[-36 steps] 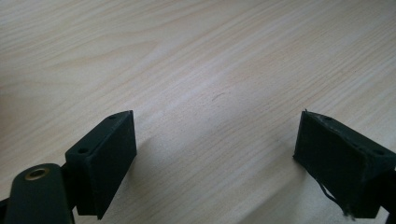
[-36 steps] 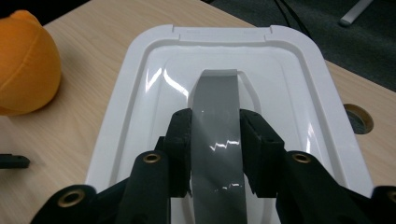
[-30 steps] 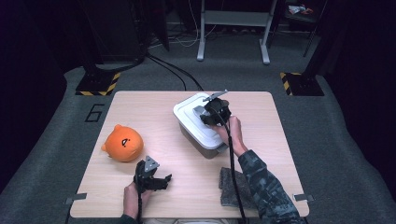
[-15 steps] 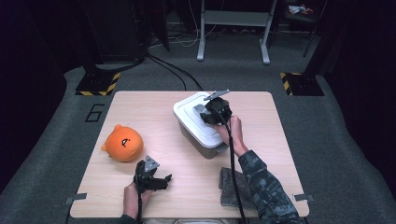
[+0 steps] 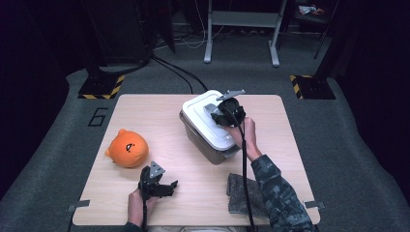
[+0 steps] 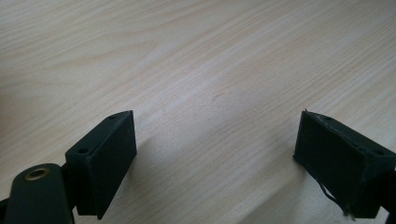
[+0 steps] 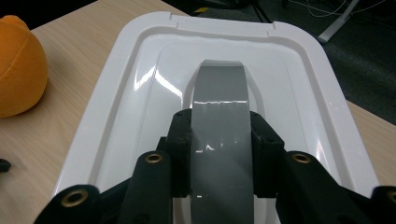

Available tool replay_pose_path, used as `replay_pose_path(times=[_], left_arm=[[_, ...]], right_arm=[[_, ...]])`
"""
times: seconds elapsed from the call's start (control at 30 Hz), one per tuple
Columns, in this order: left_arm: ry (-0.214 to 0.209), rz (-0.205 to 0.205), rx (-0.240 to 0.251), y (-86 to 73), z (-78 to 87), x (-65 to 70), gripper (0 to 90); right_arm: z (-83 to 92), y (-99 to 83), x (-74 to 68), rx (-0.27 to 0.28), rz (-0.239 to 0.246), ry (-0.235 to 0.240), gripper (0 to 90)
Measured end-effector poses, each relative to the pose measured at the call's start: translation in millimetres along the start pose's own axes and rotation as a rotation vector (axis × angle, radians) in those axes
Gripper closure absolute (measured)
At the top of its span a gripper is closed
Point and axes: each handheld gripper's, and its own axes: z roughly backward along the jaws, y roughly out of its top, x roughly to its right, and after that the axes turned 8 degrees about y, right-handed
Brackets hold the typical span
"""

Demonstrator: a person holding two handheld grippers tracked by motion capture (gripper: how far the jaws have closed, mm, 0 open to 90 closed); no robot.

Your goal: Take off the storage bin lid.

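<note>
Right gripper view looks down on a white lid [image 7: 140, 93] with a grey handle [image 7: 219, 112] arching over its middle; the right gripper [image 7: 219, 154] pinches that handle from both sides, its black pads pressed flat against the grey strip. In the high view the lid [image 5: 200, 116] sits on a grey bin [image 5: 203, 145] that stands askew on the far middle of the table [image 5: 159, 111], with the right gripper [image 5: 226, 112] on top of it and the person's right hand [image 5: 245, 137] and camouflage sleeve [image 5: 280, 198] reaching in from the near right. A grey cloth [image 5: 239, 193] lies on the wood just beside that sleeve, near the front edge. An orange plush [image 5: 127, 149] rests well left of the bin. In front of the plush, the left gripper [image 5: 157, 182] lies low over the table, and the left gripper view shows its jaws spread wide over bare, pale wood grain with nothing between them. The table is light wood with rounded corners. Around it runs grey carpet; a figure six [image 5: 98, 117] is marked on the floor at the left, striped yellow-black pads [image 5: 102, 87] lie at both far corners, cables [image 5: 174, 72] trail across the floor, and a white stand [image 5: 241, 29] rises in the dark room beyond.
</note>
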Motion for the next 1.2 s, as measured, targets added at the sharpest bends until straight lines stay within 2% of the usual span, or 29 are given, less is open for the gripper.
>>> replay_pose_path(times=[0.03, 0.23, 0.47, 0.5, 0.7, 0.93, 0.97, 1.1, 1.2], left_arm=[[-0.002, 0.002, 0.000, 0.0, -0.1, 0.1, 12.3], [-0.004, 0.001, -0.005, 0.2, 0.3, -0.1, 12.3], [-0.006, 0.002, -0.005, 0.2, 0.2, -0.1, 12.3], [-0.003, -0.003, -0.005, 0.3, 0.3, -0.4, 12.3], [-0.004, 0.003, -0.002, 0.0, 0.0, 0.0, 12.4], [-0.005, 0.003, -0.004, 0.1, 0.1, 0.0, 12.4], [-0.003, -0.002, -0.003, 0.2, 0.1, -0.3, 12.4], [-0.002, -0.002, -0.004, 0.2, 0.2, -0.3, 12.4], [-0.006, 0.002, -0.006, 0.2, 0.2, -0.2, 12.4]], right_arm=[[1.9, 0.0, -1.2, -0.001, -0.031, 0.000, 66.1], [9.1, -1.1, 3.3, 0.011, -0.033, -0.012, 66.2], [22.4, -4.4, 14.9, 0.037, -0.018, -0.039, 66.1], [23.9, -4.7, 15.0, 0.039, -0.036, -0.045, 66.2], [35.5, -8.7, 23.7, 0.051, -0.040, -0.066, 66.1], [49.8, -15.0, 35.1, 0.072, -0.084, -0.102, 66.2], [51.2, -15.5, 37.0, 0.072, -0.075, -0.104, 66.2], [56.1, -17.3, 41.2, 0.073, -0.090, -0.119, 66.2], [62.3, -20.7, 48.5, 0.077, -0.090, -0.154, 66.2]])
